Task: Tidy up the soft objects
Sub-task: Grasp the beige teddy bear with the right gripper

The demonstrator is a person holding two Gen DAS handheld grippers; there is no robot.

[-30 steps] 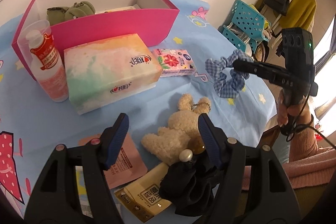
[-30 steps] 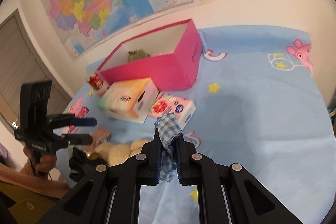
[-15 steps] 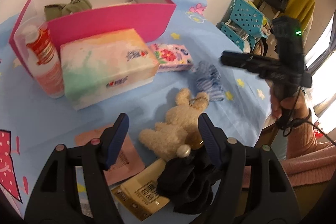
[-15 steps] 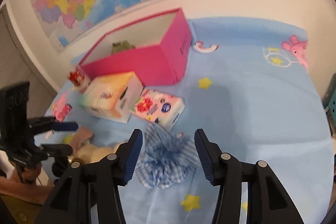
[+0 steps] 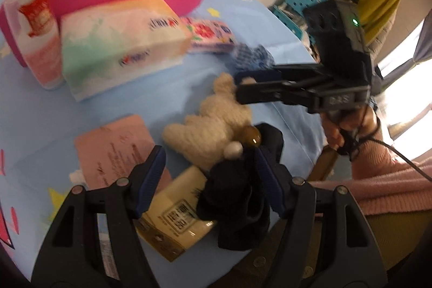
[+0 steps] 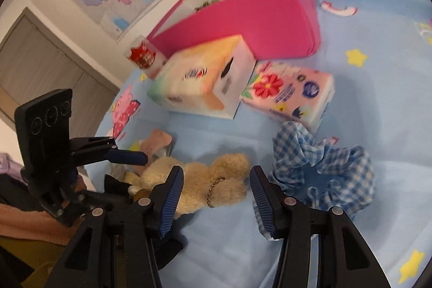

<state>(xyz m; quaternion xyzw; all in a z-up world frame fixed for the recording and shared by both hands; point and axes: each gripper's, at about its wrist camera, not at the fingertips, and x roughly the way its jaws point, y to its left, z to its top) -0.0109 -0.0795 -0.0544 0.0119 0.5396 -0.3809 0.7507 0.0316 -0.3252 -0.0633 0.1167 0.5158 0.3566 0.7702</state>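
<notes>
Teddy bear (image 6: 213,188) sits dead center between my right hand-held gripper (image 6: 216,196) wide-open fingers, lying crosswise, checked scrunchie (image 6: 324,169) lower right; left hand-held gripper (image 5: 210,180) also wide.

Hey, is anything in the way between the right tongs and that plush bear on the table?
Nothing visible blocks it. The right tongs are open and the plush bear lies straight ahead between the two fingers. The checked scrunchie sits off to the right, and the left tongs hover at the bear's far left.
</notes>
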